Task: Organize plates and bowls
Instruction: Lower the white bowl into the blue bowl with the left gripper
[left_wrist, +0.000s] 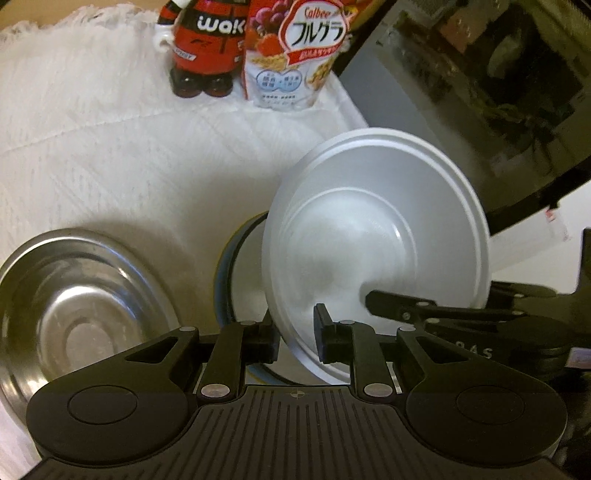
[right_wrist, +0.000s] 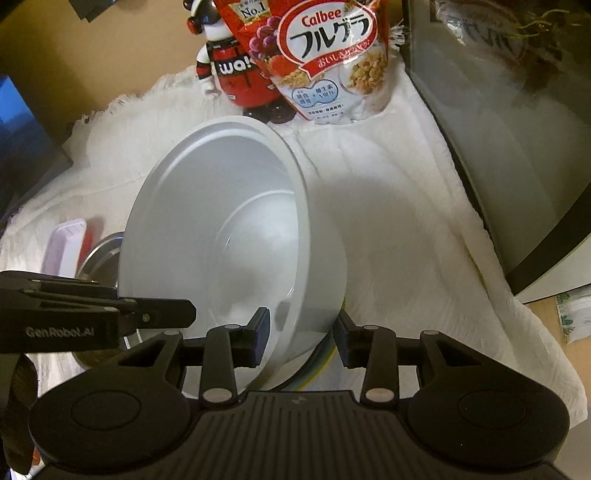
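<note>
White bowl (left_wrist: 373, 236) was tilted up on edge, near rim clamped btwn my left jaws (left_wrist: 297, 334); my right gripper (right_wrist: 301, 338) straddled the opposite rim, jaws set either side of the wall w/ a gap showing on the outer side, so couldn't tell if they gripped it or just bracketed it. Bowl hid most of what sat under it: only a dark-rimmed dish edge (left_wrist: 236, 258) in left view, a yellow-green rim sliver (right_wrist: 325, 354) in right view; couldn't tell if same piece. Steel bowl (left_wrist: 74, 306) sat just left of it on the white cloth (left_wrist: 110, 147), cut off by frame edge and my left gripper body. Small white-and-red tray (right_wrist: 64, 247) half hidden behind steel bowl. Cereal bag (right_wrist: 332, 62) and red figure bottle (right_wrist: 236, 74) stood at the back, tops cut off. Glass tank (right_wrist: 517, 147) walled the right side. Open cloth lay btwn bowl and tank, and ahead toward the bag.
</note>
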